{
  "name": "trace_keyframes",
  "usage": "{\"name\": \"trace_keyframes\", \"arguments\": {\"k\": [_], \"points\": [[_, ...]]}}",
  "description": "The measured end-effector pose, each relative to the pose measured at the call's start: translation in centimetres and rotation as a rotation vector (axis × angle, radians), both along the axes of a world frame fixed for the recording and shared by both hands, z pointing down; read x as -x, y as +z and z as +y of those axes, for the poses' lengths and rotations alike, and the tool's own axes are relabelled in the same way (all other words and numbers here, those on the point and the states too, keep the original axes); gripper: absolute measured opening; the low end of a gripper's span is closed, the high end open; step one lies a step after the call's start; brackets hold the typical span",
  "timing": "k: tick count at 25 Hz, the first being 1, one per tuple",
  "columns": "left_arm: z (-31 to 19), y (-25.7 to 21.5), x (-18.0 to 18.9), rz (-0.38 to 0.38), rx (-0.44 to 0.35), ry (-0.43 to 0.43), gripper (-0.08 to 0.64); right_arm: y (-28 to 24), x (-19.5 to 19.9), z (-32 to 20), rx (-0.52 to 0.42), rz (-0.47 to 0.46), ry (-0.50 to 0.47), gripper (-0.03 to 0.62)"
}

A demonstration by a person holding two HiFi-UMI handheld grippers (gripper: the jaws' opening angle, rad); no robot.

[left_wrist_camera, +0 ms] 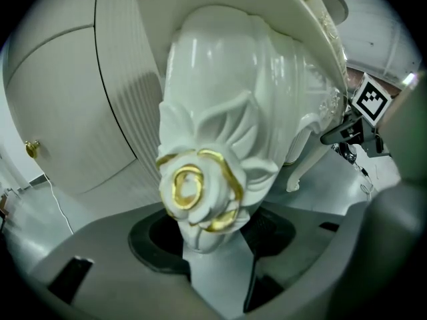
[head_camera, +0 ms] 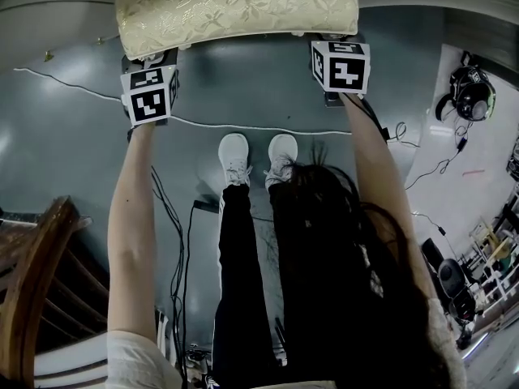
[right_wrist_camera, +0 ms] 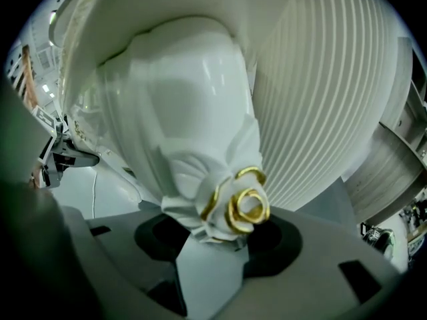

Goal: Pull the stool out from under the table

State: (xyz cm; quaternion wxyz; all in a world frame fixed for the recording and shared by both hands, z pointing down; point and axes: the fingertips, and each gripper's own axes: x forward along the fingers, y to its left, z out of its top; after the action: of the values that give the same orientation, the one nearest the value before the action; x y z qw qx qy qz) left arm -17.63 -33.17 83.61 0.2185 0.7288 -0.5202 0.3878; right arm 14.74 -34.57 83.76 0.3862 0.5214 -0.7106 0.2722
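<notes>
The stool (head_camera: 235, 6) has a cream and gold brocade cushion and lies at the top of the head view. My left gripper (head_camera: 150, 61) is at its front left corner and my right gripper (head_camera: 336, 45) at its front right corner, their tips tucked under the cushion's edge. In the left gripper view a glossy white carved leg (left_wrist_camera: 220, 112) with a gold rose sits between the dark pads of the left gripper (left_wrist_camera: 210, 235), which press on it. The right gripper (right_wrist_camera: 217, 235) holds the other front leg (right_wrist_camera: 187, 112) the same way.
A white ribbed furniture body (left_wrist_camera: 67, 112) curves close behind the legs. A dark wooden chair (head_camera: 32, 274) stands at the lower left. Cables (head_camera: 243, 126) cross the grey floor by the person's white shoes (head_camera: 235, 156). Headphones (head_camera: 470, 91) lie at the right.
</notes>
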Motion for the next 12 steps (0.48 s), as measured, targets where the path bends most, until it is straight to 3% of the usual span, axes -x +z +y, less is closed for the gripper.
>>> {"name": "trace_keyframes", "arguments": {"k": [12], "points": [[-0.06,0.13,0.06,0.028,-0.010,0.054,0.242,0.02,0.10,0.70,0.020,0.023,0.002,0.225]]}}
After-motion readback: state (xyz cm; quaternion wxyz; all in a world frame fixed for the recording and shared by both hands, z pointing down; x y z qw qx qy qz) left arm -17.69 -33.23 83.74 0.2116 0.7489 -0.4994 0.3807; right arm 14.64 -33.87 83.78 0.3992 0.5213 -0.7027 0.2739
